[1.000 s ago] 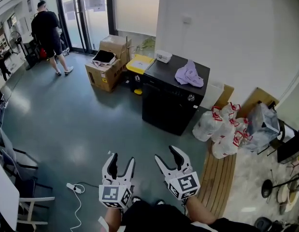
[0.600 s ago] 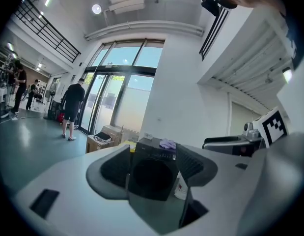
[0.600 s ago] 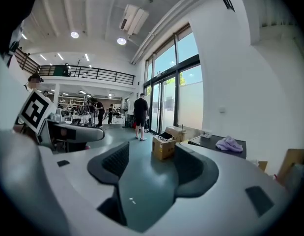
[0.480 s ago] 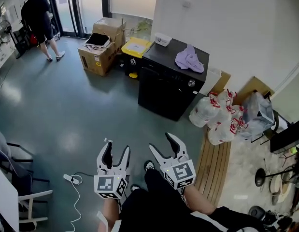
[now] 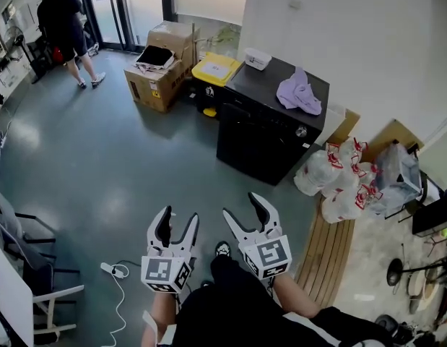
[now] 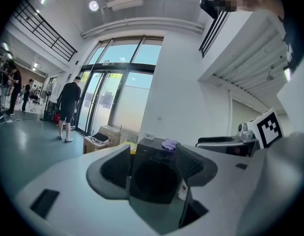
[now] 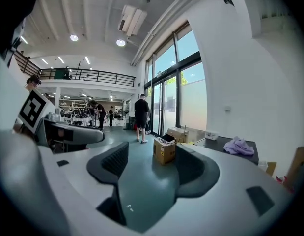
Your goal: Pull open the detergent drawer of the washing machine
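The black front-loading washing machine (image 5: 270, 132) stands against the white wall, a purple cloth (image 5: 299, 92) and a small white box (image 5: 257, 58) on its top. Its drawer cannot be made out at this distance. Both grippers hang well short of it over the green floor. My left gripper (image 5: 178, 219) is open and empty; in the left gripper view the machine (image 6: 154, 173) shows between its jaws, far off. My right gripper (image 5: 245, 208) is open and empty too, and the right gripper view has the machine's top (image 7: 230, 149) at the right edge.
Cardboard boxes (image 5: 162, 74) and a yellow-lidded bin (image 5: 214, 69) stand left of the machine. Filled plastic bags (image 5: 339, 183) and a wooden slatted board (image 5: 328, 255) lie to its right. A person (image 5: 64, 20) walks by the glass doors. A chair (image 5: 28, 266) and a white power strip (image 5: 111, 270) sit at the left.
Both grippers have travelled forward across the floor toward the machine and their jaws stand a little wider. The person by the doors has stepped on.
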`<state>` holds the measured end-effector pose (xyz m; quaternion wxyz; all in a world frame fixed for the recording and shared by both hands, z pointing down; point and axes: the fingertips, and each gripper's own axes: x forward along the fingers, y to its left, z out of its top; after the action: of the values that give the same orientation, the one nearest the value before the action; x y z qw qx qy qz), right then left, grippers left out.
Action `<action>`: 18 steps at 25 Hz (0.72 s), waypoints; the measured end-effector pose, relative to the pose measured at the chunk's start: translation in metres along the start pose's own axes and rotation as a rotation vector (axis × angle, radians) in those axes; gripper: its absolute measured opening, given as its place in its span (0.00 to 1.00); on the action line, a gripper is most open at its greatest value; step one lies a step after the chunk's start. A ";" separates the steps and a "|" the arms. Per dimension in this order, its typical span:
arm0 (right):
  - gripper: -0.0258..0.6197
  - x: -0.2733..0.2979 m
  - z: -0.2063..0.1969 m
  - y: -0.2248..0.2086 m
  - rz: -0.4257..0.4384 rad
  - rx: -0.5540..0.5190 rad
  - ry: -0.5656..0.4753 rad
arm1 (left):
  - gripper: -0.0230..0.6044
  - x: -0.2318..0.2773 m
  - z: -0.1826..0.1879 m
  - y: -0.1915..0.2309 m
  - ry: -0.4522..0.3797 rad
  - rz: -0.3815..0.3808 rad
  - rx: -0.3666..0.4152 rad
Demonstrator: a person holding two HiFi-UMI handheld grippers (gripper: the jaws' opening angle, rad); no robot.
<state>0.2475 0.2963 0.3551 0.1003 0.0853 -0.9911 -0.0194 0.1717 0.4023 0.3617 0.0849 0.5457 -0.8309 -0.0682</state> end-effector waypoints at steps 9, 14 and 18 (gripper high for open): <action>0.50 0.060 0.033 -0.095 -0.048 -0.019 -0.037 | 0.47 0.115 0.037 0.005 -0.033 -0.063 0.019; 0.50 0.081 0.026 -0.143 -0.064 -0.013 -0.038 | 0.47 0.174 0.033 -0.007 -0.026 -0.091 0.033; 0.50 0.097 0.013 -0.175 -0.081 0.021 -0.017 | 0.47 0.210 0.023 -0.010 0.007 -0.107 0.029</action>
<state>0.1798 0.1074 0.3517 0.0900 0.1262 -0.9878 -0.0140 0.0940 0.2062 0.3510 0.0763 0.5905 -0.8013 -0.0587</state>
